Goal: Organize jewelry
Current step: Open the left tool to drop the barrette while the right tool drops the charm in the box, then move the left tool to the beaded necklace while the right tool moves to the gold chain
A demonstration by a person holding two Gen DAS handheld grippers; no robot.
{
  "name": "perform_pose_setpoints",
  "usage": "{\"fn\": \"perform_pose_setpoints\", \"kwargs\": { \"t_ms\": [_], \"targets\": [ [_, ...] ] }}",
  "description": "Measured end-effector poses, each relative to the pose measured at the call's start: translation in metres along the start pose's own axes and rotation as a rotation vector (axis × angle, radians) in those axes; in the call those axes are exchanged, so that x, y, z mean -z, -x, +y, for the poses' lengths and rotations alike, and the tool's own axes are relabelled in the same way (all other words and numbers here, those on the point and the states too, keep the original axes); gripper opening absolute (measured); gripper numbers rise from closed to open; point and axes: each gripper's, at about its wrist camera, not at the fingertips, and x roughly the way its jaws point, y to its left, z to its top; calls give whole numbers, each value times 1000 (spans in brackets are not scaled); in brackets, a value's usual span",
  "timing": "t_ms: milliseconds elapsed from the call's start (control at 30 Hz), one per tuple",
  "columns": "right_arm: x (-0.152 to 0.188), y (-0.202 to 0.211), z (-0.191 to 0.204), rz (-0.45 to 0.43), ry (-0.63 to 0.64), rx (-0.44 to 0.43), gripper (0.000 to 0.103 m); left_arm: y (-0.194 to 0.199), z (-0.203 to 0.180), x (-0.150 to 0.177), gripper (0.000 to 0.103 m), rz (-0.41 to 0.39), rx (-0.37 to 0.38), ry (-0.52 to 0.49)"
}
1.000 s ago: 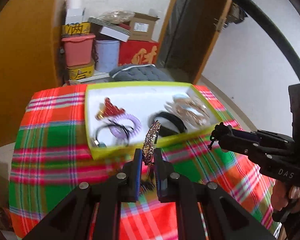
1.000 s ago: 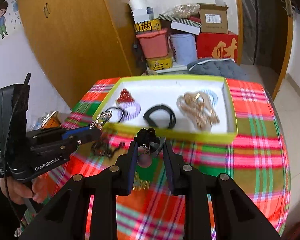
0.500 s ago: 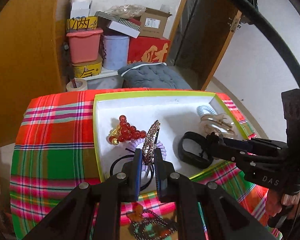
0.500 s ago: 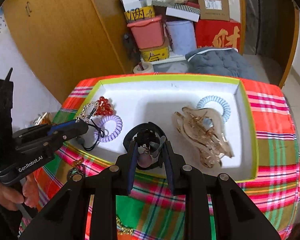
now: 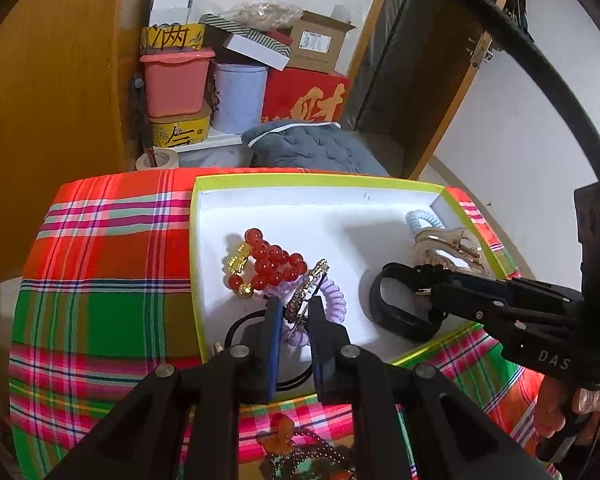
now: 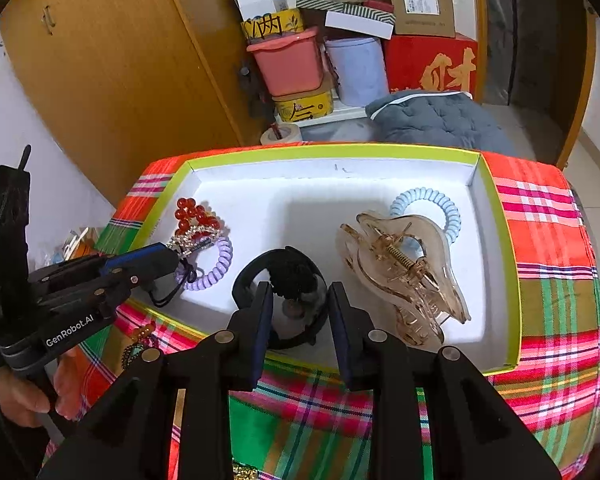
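Rhinestone-studded metal, long and narrow: the hair clip (image 5: 308, 290) stands tilted between the pads of my left gripper (image 5: 294, 320), which is clenched on its lower end. It hangs over the near-left part of the white tray (image 5: 320, 216), directly above the lilac coil hair tie (image 5: 334, 300) and just right of the red bead bracelet (image 5: 270, 266). In the right wrist view its sparkle shows at the left gripper's tip, overlapping the red beads.

My right gripper (image 6: 300, 316) has its jaws spread, released, straddling a black hair accessory (image 6: 288, 276) that lies in the tray near the near edge. The accessory is a black band with a dark textured knot on top; a small round piece below it is blurred. Neither pad touches it, as far as I can tell.

Right of it lies a translucent amber claw clip (image 6: 400, 272), its spring visible, resting on a pale blue coil tie (image 6: 436, 204) toward the tray's far-right corner. A thin black elastic (image 5: 244, 320) sits at the near-left corner.

Tray sits on a red-green plaid cloth (image 6: 540, 240); a beaded necklace (image 5: 300, 448) lies on the cloth near its near edge.
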Motion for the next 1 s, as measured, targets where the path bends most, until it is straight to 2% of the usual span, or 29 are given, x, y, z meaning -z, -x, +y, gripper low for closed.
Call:
{"fn": "perform_pose_setpoints", "kwargs": {
  "t_ms": [400, 767, 900, 1000],
  "targets": [
    [14, 33, 5, -48, -14, -8, 29, 41, -5, 18, 15, -35, 16, 17],
    [64, 72, 20, -48, 11, -19, 30, 80, -12, 61, 15, -25, 14, 6],
    [83, 75, 25, -33, 20, -30, 40, 86, -15, 79, 15, -10, 2, -7],
    [92, 73, 26, -18, 22, -34, 40, 83, -11, 84, 25, 3, 1, 2]
  ]
}}
